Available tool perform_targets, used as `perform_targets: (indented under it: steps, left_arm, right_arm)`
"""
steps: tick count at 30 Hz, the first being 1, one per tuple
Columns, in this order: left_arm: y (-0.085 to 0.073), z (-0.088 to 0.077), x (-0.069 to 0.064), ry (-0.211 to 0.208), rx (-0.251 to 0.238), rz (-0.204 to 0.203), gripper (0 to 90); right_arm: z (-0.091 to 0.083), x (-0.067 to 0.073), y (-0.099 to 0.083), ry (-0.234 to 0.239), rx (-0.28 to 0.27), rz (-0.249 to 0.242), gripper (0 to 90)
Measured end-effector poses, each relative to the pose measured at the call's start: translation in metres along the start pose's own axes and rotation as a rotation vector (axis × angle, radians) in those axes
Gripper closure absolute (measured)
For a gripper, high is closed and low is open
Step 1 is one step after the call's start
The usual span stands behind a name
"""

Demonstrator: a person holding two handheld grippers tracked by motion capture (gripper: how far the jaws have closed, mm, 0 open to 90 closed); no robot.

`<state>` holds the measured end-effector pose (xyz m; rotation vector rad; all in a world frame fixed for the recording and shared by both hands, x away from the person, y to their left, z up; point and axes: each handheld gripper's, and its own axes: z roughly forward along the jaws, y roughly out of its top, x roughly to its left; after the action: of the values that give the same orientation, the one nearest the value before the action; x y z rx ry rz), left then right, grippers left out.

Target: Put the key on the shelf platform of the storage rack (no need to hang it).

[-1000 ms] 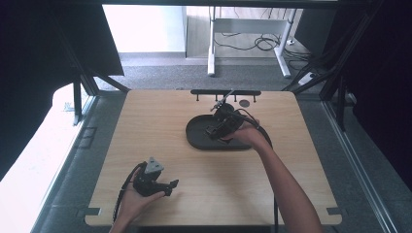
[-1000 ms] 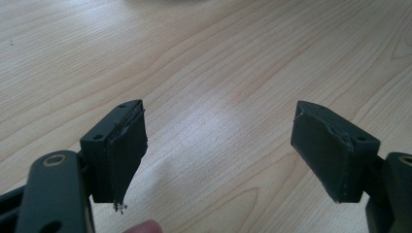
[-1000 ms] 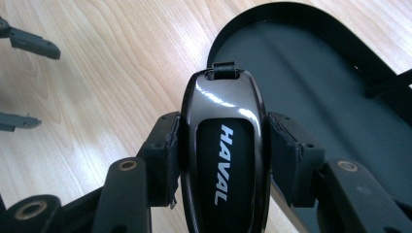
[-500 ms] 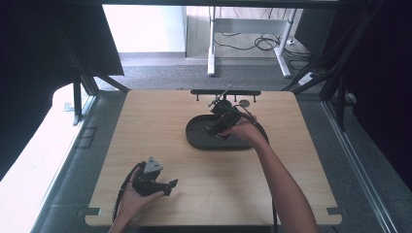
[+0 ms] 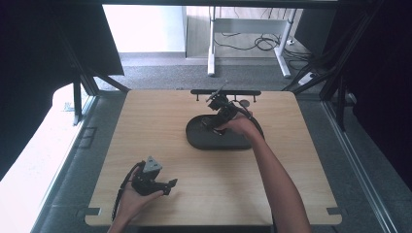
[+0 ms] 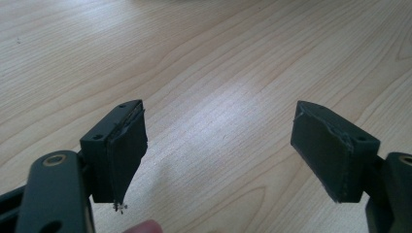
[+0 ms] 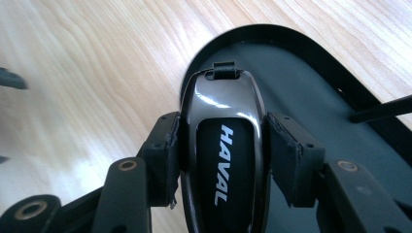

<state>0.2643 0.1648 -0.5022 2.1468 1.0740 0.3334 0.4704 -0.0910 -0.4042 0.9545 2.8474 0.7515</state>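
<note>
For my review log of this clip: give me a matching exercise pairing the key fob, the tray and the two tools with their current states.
Things:
1. key fob
2. dark oval tray
3. left tool
4. right tool

States:
A. jaws apart over bare wood
B. lies on the table's far half
C. clamped between two pads, lettering "HAVAL" showing
D. shut on an object above the tray's edge

Pairs: 1-C, 2-B, 3-A, 4-D

daylight pours in from the far window, leaving my sides dark. glare streaks the table [image 6: 228,111] and my key fob [image 7: 224,160]; the high view looks soft.
</note>
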Motion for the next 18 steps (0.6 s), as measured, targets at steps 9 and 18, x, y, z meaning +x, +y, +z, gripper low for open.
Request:
perform_targets:
  steps: [9,18]
  left_arm:
    - [0.0,0.0,0.0,0.003,-0.001,-0.002,21.3]
    - [0.0,0.002,-0.003,0.001,0.004,0.007,21.2]
  right_arm:
    - [0.017,-0.019,-0.006,-0.027,0.016,0.048,49.4]
    - [0.036,-0.023,-0.013,-0.08,0.04,0.044,49.4]
